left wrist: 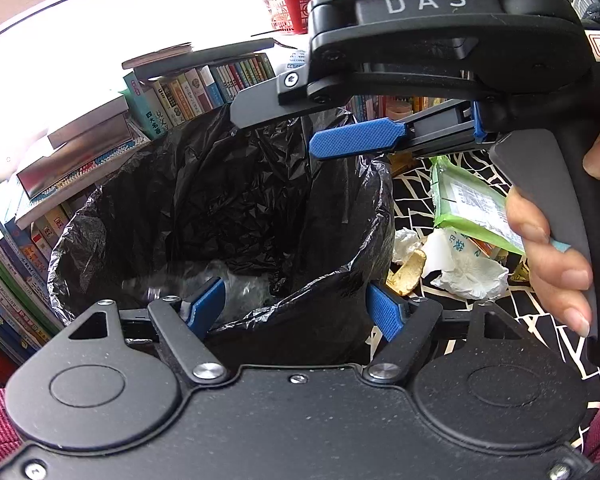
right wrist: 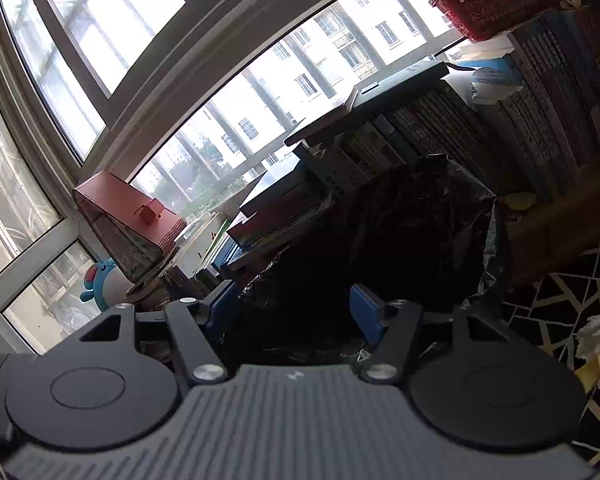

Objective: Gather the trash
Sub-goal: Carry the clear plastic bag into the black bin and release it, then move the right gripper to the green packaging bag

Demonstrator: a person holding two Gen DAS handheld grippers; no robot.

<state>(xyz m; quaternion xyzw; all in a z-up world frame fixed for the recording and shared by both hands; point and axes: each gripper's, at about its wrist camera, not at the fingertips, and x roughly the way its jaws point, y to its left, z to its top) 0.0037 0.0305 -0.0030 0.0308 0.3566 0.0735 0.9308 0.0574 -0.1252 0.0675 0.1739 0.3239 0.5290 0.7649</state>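
Over crinkled black bin liner (left wrist: 228, 200) | both hand-held grippers spread, empty; clear plastic bottle (left wrist: 204, 284) inside

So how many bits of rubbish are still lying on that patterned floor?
4 visible: green packet, white wrapper, crumpled tissue below it, yellowish peel beside the bin bag. More may be hidden.

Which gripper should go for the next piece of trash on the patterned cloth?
Right, probably. The right gripper is open, empty, over the black bin bag, with the green packet and crumpled tissue just on its side. The left gripper, also open, sits across the bag from them.
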